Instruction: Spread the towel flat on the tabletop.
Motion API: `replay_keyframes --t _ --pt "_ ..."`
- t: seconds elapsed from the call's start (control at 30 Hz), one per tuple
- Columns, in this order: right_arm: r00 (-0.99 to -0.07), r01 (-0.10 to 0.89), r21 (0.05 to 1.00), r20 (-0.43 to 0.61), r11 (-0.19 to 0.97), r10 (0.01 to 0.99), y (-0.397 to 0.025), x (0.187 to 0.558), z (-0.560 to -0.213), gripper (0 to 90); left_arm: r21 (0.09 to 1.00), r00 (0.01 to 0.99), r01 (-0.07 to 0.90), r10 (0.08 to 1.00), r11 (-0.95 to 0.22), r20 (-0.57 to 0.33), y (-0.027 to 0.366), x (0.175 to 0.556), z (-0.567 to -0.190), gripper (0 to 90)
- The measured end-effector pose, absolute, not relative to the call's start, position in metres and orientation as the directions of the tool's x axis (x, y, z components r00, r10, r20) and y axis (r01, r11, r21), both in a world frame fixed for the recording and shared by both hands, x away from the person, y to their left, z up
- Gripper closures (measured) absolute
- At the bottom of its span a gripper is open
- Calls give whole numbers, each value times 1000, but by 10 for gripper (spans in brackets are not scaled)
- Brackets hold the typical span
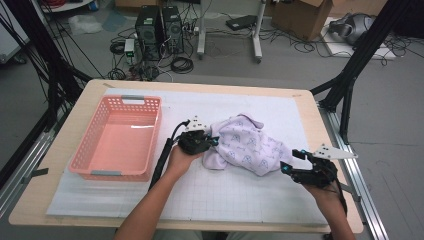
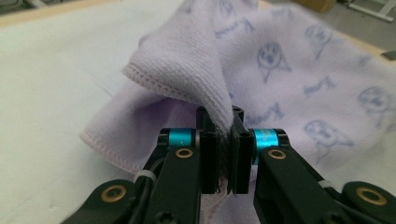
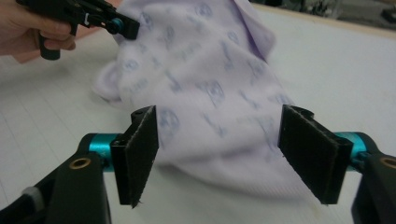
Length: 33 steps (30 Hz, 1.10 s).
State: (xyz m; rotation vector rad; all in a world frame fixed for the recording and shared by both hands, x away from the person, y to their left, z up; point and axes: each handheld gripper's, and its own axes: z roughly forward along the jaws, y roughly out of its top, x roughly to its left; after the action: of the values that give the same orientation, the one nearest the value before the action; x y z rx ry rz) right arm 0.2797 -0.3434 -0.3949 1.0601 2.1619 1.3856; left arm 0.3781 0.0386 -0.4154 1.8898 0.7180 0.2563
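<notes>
A pale lilac towel (image 1: 246, 145) with small printed animal faces lies crumpled on the white gridded mat, right of centre. My left gripper (image 1: 214, 141) is shut on a fold at the towel's left edge; in the left gripper view the towel (image 2: 289, 79) is pinched between the closed pads (image 2: 209, 154). My right gripper (image 1: 287, 167) stands open at the towel's lower right corner. In the right gripper view the towel (image 3: 210, 93) lies just ahead, between the wide-apart pads (image 3: 140, 149), and the left gripper (image 3: 126, 25) bites the far end.
An empty pink plastic basket (image 1: 100, 165) sits on the left of the mat. The wooden table edge (image 1: 310, 105) runs close on the right, with black frame poles (image 1: 350, 75) beyond it. Computers, cables and boxes stand on the floor behind.
</notes>
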Motion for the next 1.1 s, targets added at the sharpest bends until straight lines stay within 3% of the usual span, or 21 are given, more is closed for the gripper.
replay_keyframes --t 0.1,0.37,0.53,0.57,0.7,0.73,0.9,1.1 --pt "-657 378 893 72 245 751 -327 284 -391 218 901 803 347 579 -262 -141 47 373 -406 856" --pt "-679 380 878 51 290 733 -315 282 -392 214 914 810 326 569 -242 -138 56 358 -399 857" --pt "-748 363 792 -67 492 660 -272 279 -418 216 919 804 345 565 -191 -185 54 355 -396 857" --pt "-746 375 769 -80 517 661 -267 282 -424 276 919 805 342 565 -196 -179 54 353 -395 857" --pt "-733 430 764 -17 482 680 -274 294 -432 695 919 811 333 562 -212 -165 57 346 -392 857" --pt "-733 433 771 0 466 681 -277 293 -430 729 920 814 327 558 -214 -159 58 343 -392 857" --pt "-748 394 826 34 402 662 -289 290 -407 769 945 812 274 570 -179 -128 60 339 -381 857" --pt "-718 364 890 82 274 691 -303 321 -360 774 958 776 256 618 -129 -124 49 365 -362 856"
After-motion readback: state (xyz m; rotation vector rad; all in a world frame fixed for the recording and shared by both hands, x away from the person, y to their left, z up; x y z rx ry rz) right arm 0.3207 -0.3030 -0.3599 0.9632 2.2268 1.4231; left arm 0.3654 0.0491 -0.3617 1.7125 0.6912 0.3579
